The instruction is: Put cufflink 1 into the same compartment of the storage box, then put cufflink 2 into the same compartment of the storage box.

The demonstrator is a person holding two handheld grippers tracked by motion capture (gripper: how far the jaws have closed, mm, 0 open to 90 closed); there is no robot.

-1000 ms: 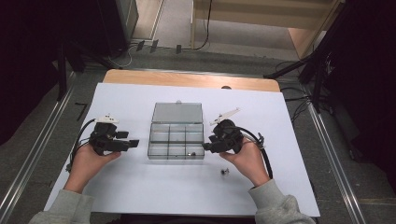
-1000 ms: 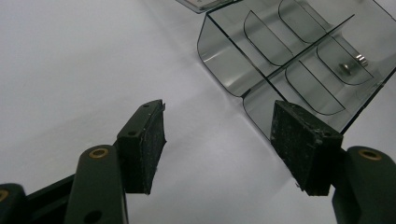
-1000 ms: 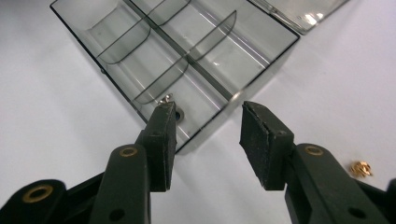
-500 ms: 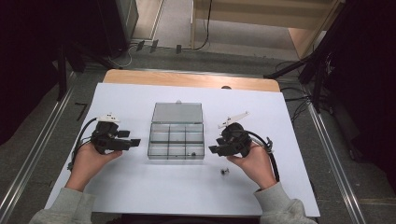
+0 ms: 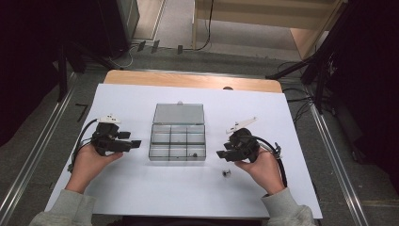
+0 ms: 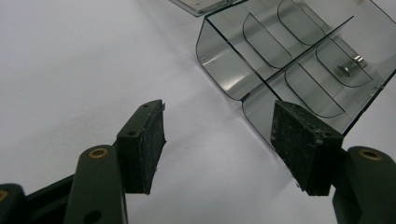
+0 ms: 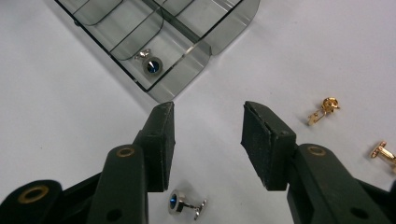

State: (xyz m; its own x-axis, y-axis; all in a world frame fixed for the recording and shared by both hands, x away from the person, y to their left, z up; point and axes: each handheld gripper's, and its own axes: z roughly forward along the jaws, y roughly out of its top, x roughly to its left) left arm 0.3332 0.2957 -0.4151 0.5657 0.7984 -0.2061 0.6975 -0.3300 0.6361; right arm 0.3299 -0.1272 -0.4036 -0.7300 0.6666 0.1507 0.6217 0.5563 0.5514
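On the left of the white table point(image 5: 141, 197), the left gripper point(image 5: 134, 144) is held just beside the clear compartment box point(image 5: 179, 139), with its jaws apart and nothing between them. In the box's near right compartment lies one silver cufflink point(image 7: 150, 64). On the right, the right gripper point(image 7: 208, 140) has its jaws apart too, empty, above a second silver cufflink with a blue stone point(image 7: 184, 204) on the table, and two gold cufflinks point(image 7: 324, 109) lie further to the right.

No readable text, label, brand or number anywhere; fine print possibly lost to blur.
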